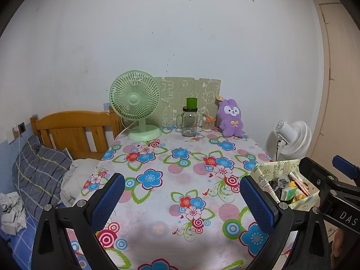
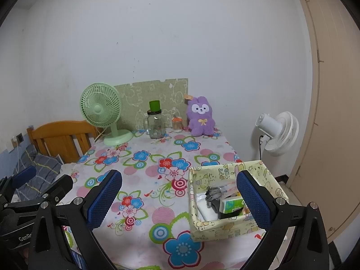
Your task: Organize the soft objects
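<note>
Box contents being shown fully only by the right view, both grippers being held wide, nothing gripped, plush rabbit being propped at the flowered table's far edge by the wall.

2 wrist views from the near table edge, facing the wall, left view further left, sharing the tabletop

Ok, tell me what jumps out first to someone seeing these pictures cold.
The purple plush bunny sits upright at the far edge of the table, against the green patterned board, with the mint desk fan to its left. The loud floral tablecloth fills the middle. Near the right front corner stands an open patterned box of small items, and both grippers, left and right, hover open and empty above the cloth.
</note>
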Tool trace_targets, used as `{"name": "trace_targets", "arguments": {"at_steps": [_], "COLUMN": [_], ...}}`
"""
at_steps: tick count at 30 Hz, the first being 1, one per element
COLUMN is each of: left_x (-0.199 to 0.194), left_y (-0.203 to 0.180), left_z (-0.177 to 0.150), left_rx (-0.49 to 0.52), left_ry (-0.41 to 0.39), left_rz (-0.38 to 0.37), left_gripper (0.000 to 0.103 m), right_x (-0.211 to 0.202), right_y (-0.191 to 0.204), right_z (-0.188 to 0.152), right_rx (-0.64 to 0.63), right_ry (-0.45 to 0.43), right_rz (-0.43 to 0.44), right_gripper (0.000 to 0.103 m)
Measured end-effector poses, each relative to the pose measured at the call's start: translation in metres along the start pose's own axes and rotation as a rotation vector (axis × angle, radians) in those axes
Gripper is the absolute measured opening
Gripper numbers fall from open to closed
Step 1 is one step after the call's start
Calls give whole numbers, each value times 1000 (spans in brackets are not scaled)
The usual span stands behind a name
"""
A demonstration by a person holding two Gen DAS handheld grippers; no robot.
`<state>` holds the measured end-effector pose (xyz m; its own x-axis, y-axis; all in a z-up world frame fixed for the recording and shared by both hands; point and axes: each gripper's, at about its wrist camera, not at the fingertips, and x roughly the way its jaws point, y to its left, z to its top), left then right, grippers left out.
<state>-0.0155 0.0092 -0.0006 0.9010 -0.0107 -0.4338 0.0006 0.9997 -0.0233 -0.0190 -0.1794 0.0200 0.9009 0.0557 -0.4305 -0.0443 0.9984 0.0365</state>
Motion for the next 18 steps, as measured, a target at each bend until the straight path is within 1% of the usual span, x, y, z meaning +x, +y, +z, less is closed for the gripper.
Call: {"name": "trace_targets", "arguments": {"at_steps": [18], "left_x": [-1], "left_y": [0], "left_z": [0], "left_rx": [0], "left_ry": [-1], "left_rz": [1], "left_gripper": [103], "right_x": [0], "right_y": [-2], "right_z": [-4], "right_rx": [-4], "right_ry": [4], "right_rz": [-6], "right_gripper": [103]}}
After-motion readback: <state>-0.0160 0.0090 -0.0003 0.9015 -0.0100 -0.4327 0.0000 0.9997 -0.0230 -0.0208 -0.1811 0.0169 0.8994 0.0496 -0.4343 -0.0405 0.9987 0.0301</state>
